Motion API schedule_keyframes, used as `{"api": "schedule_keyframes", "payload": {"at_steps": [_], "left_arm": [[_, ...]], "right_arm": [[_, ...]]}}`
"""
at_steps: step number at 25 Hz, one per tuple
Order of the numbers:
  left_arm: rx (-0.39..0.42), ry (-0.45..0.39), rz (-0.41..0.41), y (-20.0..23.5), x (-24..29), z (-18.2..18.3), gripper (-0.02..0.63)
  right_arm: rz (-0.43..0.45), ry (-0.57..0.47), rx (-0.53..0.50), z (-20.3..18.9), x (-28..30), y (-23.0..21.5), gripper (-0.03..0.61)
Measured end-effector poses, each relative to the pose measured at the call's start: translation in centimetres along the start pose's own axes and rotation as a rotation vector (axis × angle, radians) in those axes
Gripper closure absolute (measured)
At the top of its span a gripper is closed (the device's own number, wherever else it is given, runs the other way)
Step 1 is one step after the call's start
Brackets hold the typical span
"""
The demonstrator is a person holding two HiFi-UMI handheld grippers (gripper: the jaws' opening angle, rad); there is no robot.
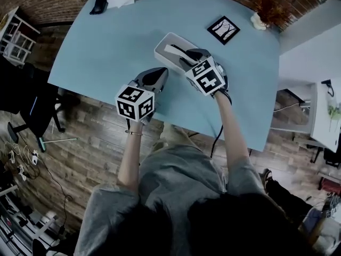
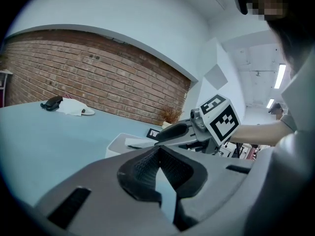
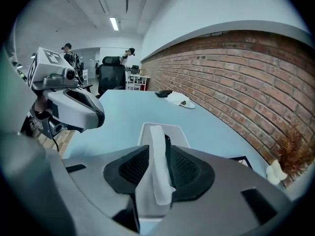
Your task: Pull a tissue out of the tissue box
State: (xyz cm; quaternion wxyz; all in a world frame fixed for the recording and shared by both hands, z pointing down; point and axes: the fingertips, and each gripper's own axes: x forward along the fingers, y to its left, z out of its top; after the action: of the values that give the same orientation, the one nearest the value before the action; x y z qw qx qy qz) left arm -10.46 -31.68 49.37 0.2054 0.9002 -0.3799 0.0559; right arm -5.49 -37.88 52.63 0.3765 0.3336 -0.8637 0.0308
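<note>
The right tongs point(image 3: 158, 162) are wide open around the tissue point(image 3: 156, 144) in the box point(image 3: 180, 133), ready to pinch it. The left tongs point(image 2: 158, 154) are shut and empty, out of the way.

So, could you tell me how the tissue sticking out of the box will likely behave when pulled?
Probably floppy and very light: the tissue stands as a thin, bent white strip. It may tear if yanked. The low tissue box looks light too, so it might lift or slide unless steadied.
</note>
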Motion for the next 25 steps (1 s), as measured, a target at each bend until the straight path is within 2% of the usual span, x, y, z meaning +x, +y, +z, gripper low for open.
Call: {"api": "schedule_keyframes", "payload": {"at_steps": [7,9,10,14,25], "left_arm": [[-0.027,0.009,0.011,0.8,0.4,-0.7,0.611],[-0.031,0.008,0.013,1.0,0.5,-0.6,0.611],[-0.033,0.006,0.014,1.1,0.5,-0.6,0.611],[-0.034,0.003,0.015,1.5,0.7,-0.3,0.611],[-0.023,-0.009,0.008,1.5,1.3,0.8,0.611]], "right_arm": [[-0.001,0.042,0.021,-0.9,1.7,-0.7,0.466],[-0.004,0.034,0.021,-0.8,1.9,-1.0,0.500],[-0.007,0.032,0.019,-0.7,1.9,-1.2,0.539],[0.003,0.034,0.002,-0.2,1.6,-1.3,0.574],[0.022,0.013,0.008,0.5,0.7,-1.7,0.577]]}}
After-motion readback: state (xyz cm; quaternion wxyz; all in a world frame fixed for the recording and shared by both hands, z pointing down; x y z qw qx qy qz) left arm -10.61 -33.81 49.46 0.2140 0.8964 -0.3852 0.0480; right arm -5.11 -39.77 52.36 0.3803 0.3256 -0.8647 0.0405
